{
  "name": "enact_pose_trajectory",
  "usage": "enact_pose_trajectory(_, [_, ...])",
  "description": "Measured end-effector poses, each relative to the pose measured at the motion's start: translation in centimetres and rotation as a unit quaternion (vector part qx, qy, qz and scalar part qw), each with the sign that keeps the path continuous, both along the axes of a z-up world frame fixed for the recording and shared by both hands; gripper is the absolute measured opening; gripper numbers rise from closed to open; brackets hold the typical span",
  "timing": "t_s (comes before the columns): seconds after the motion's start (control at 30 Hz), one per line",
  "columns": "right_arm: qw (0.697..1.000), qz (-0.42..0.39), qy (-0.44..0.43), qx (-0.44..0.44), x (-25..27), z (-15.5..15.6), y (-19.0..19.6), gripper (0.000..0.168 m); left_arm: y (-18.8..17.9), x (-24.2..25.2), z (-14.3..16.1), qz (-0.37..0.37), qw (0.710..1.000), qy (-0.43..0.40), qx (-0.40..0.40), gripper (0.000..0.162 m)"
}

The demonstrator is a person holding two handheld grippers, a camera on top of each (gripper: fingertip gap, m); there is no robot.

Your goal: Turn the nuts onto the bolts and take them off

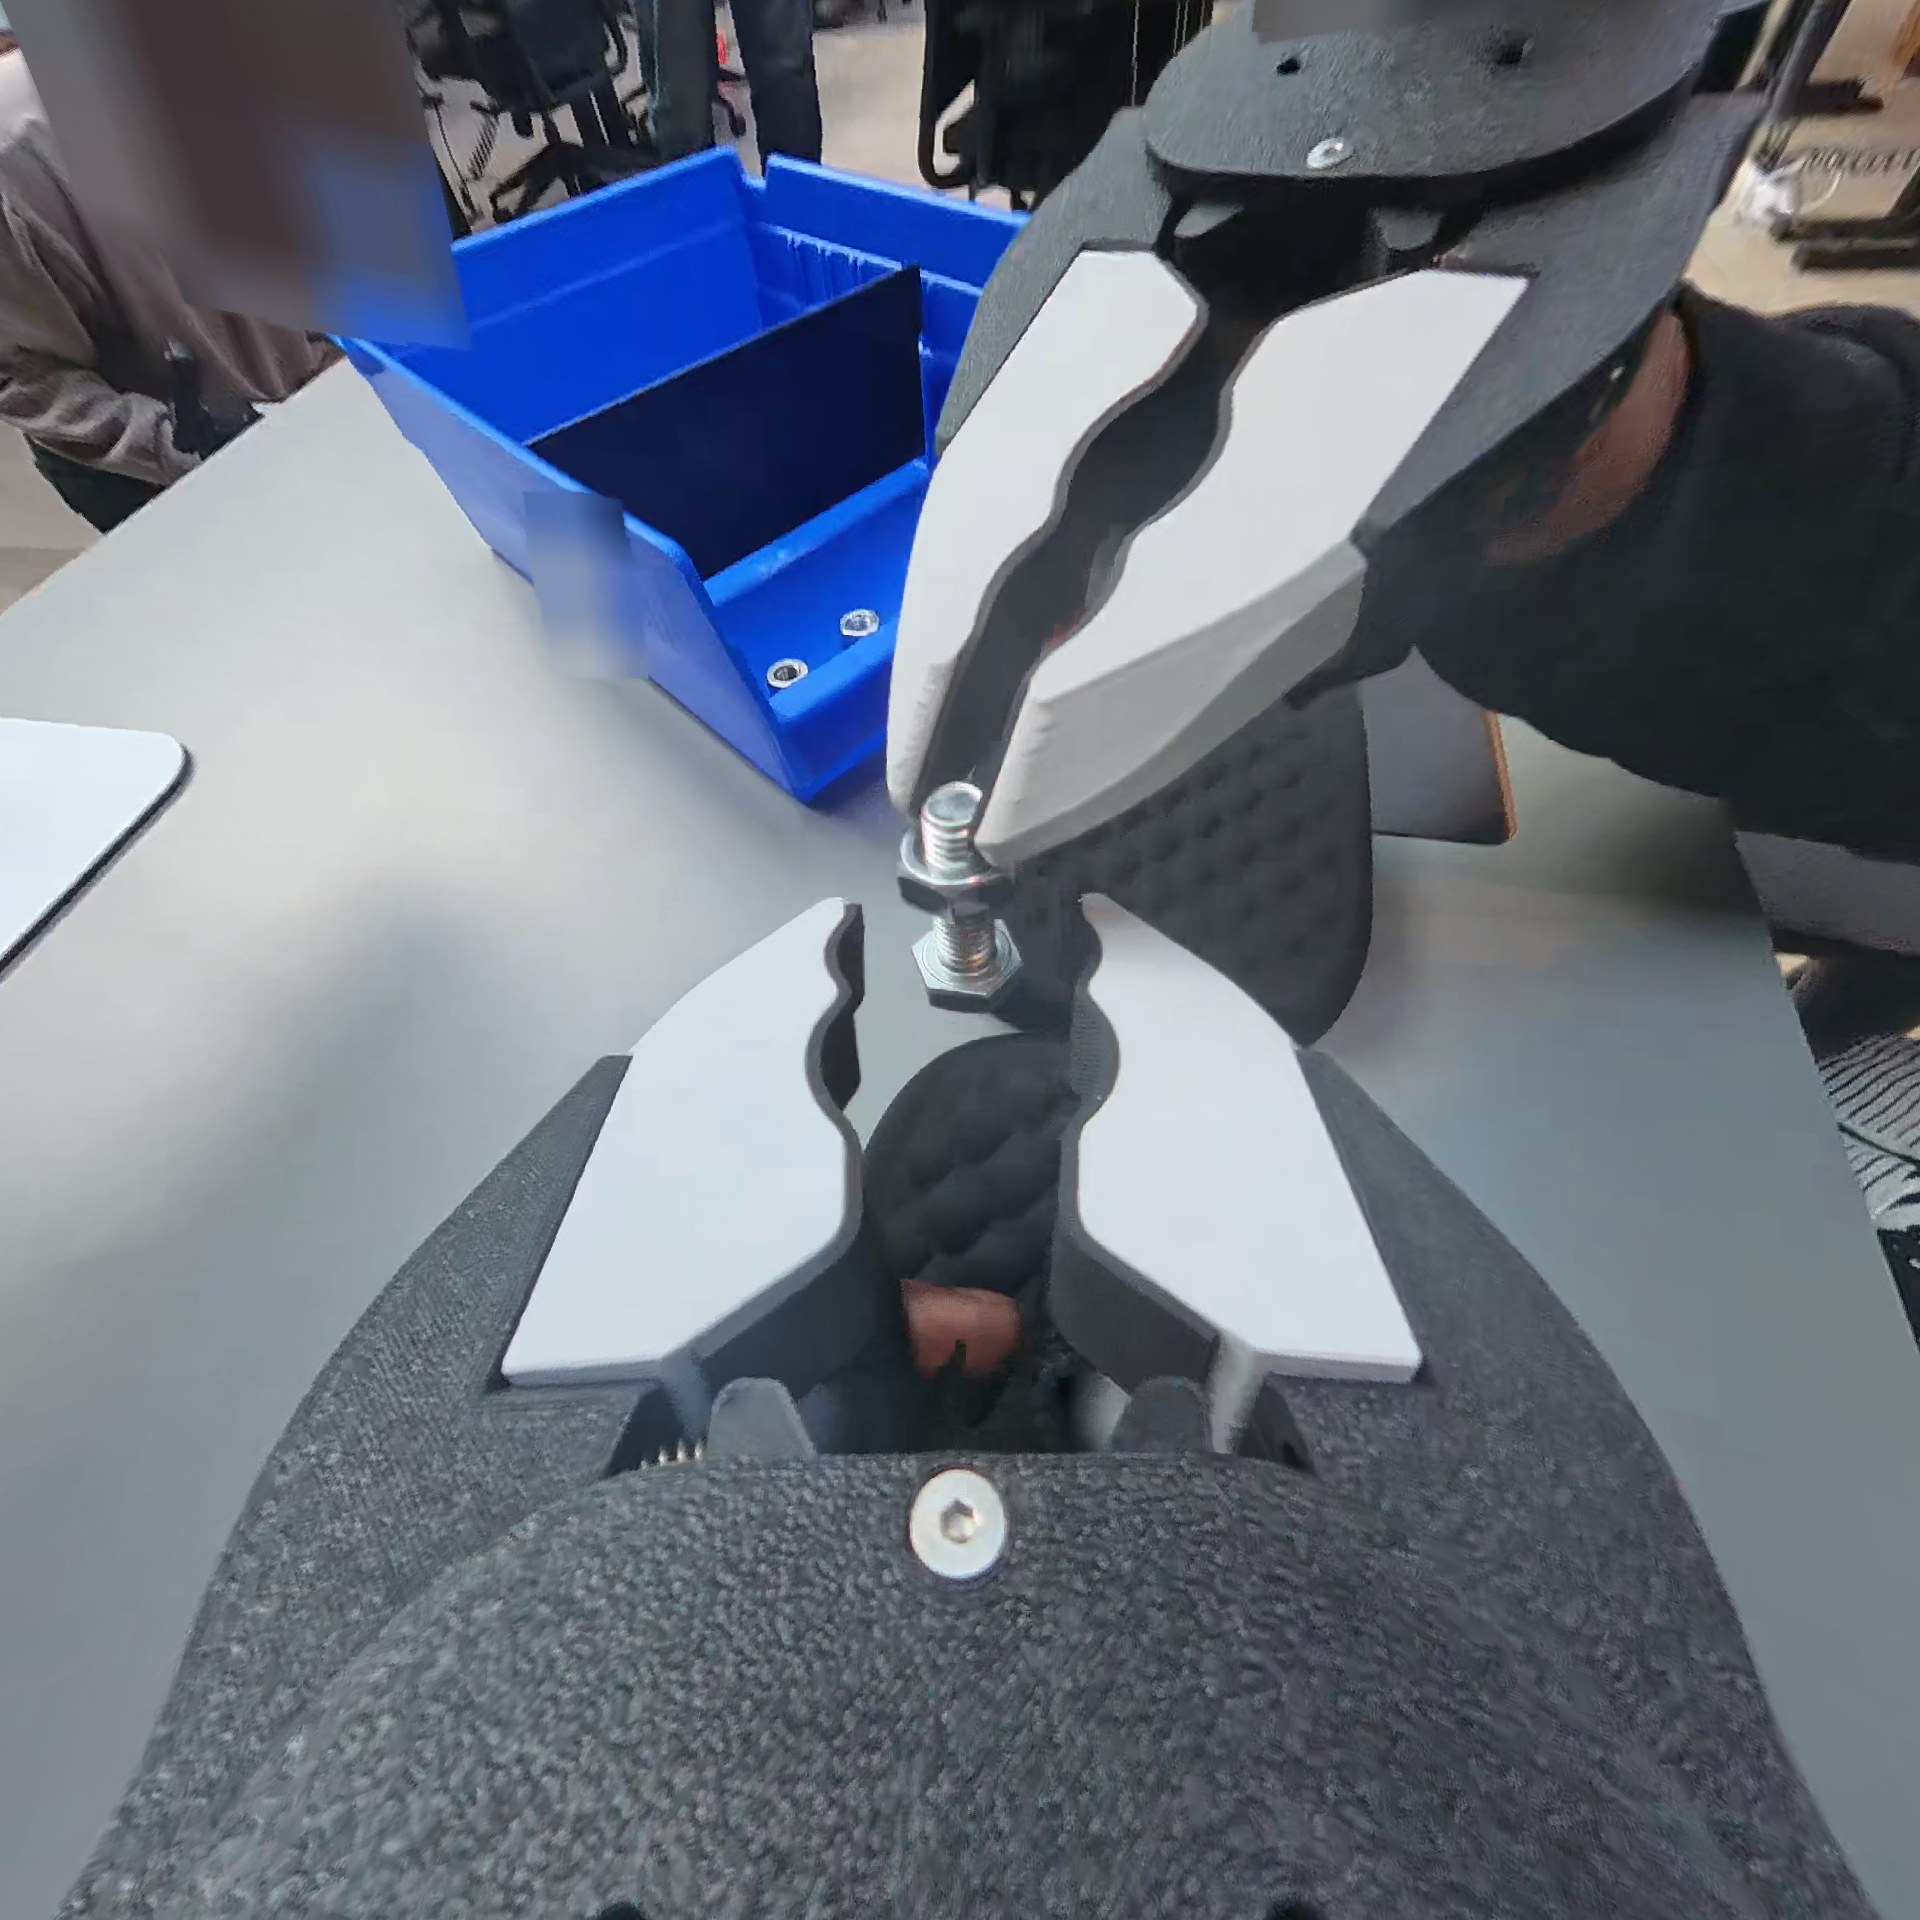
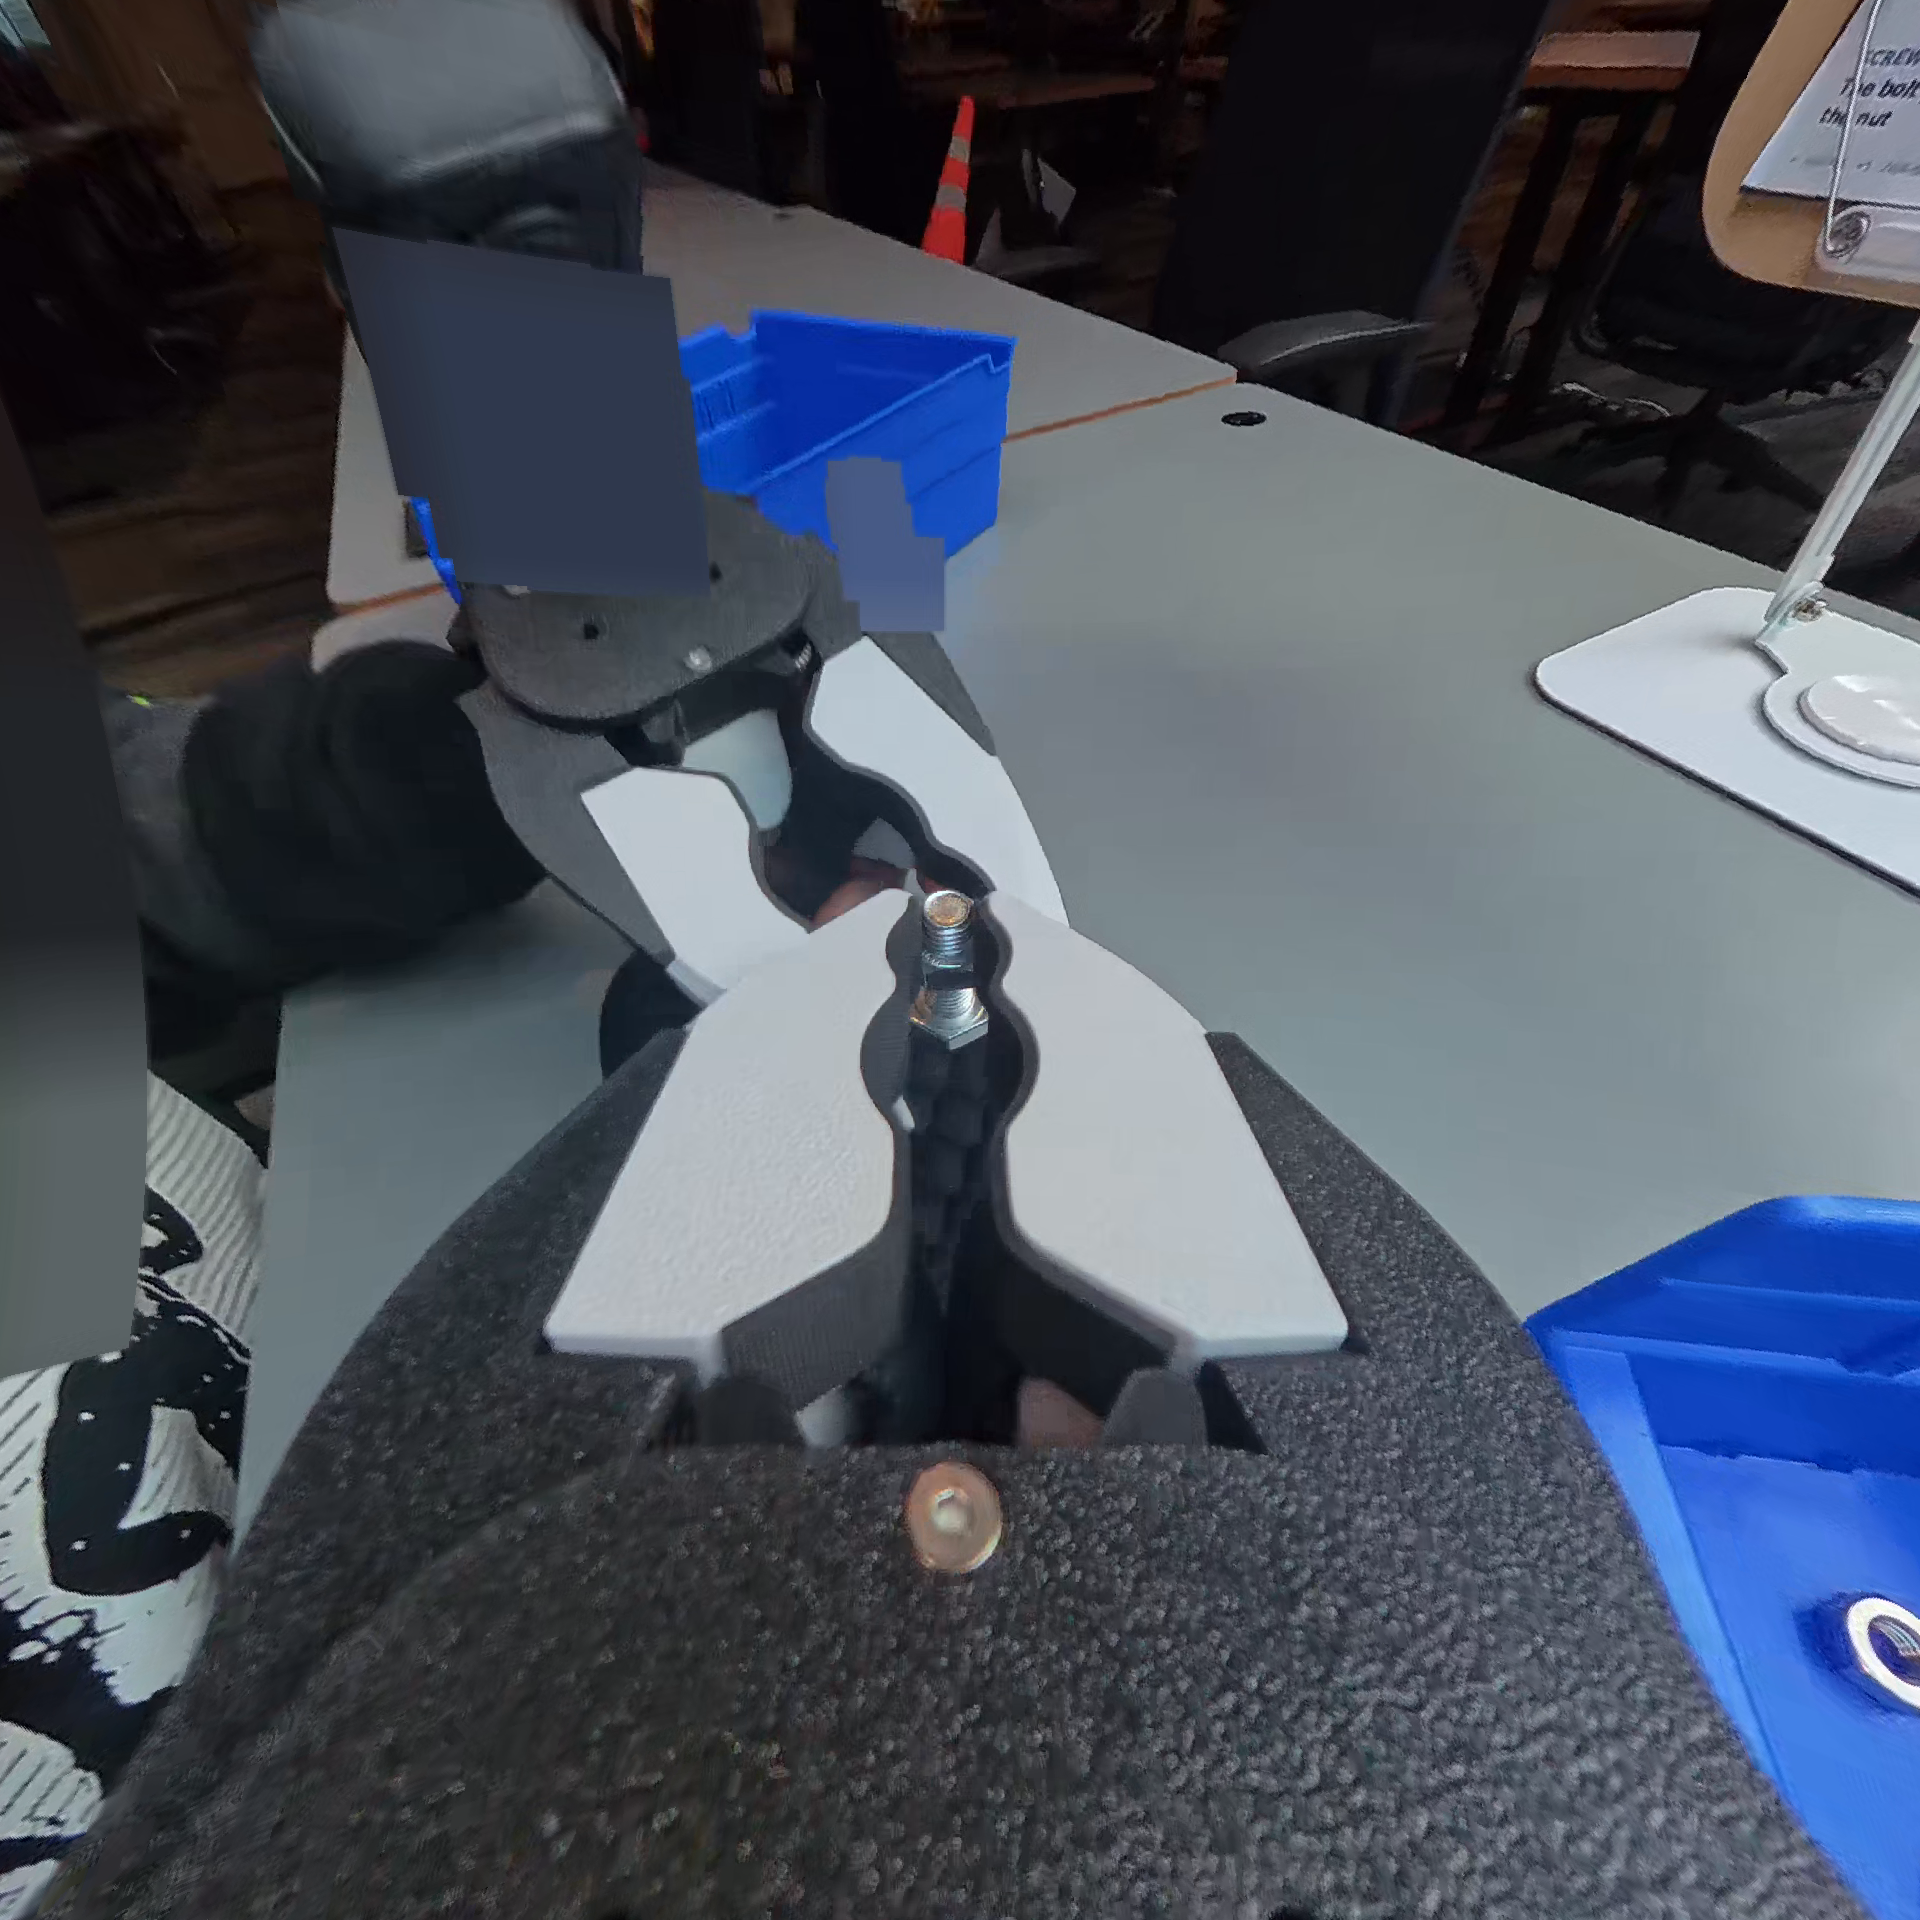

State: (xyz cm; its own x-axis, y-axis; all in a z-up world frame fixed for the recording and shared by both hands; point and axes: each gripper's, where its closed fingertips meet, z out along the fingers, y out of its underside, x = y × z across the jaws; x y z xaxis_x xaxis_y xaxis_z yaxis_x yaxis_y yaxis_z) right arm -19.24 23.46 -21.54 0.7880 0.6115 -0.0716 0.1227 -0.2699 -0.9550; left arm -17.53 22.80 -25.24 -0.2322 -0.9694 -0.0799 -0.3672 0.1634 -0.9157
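A steel bolt [image 1: 954,940] carries two nuts, an upper nut [image 1: 951,878] and a lower nut [image 1: 968,977]. My right gripper [image 1: 951,805] comes in from the upper right and is shut on the bolt's threaded end. In the right wrist view the bolt [image 2: 943,951] stands in the wavy gap of my right gripper [image 2: 948,906]. My left gripper [image 1: 966,914] is open, its white fingertips [image 1: 821,935] on either side of the nuts and apart from them. It also shows in the right wrist view [image 2: 862,883], open, behind the bolt.
A blue divided bin [image 1: 623,343] stands just behind, with two loose nuts [image 1: 787,672] in its front section; its corner [image 2: 1714,1403] holds a nut [image 2: 1881,1652]. A second blue bin [image 2: 862,416] is farther off. A white stand base [image 2: 1714,727] is right. A person sits at the table's far left. My two grippers' fingertips are within a few centimetres of each other.
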Motion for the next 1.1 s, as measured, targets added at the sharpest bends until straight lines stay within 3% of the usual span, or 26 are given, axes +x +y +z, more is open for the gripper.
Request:
enact_pose_trajectory(0.1, [0.999,0.018,0.037,0.006,-0.1,1.3,-0.4,0.008,-0.2,0.4,0.6,0.012,0.999,-0.047,-0.023,0.043])
enact_pose_trajectory(0.3, [0.999,0.02,0.041,0.016,0.0,2.7,-0.4,0.008,-0.8,1.0,2.1,0.02,0.992,-0.114,-0.04,0.035])
enact_pose_trajectory(1.1, [0.999,-0.019,0.034,0.016,-0.1,3.0,0.8,0.008,1.3,1.1,2.4,0.115,0.985,-0.124,0.044,0.018])
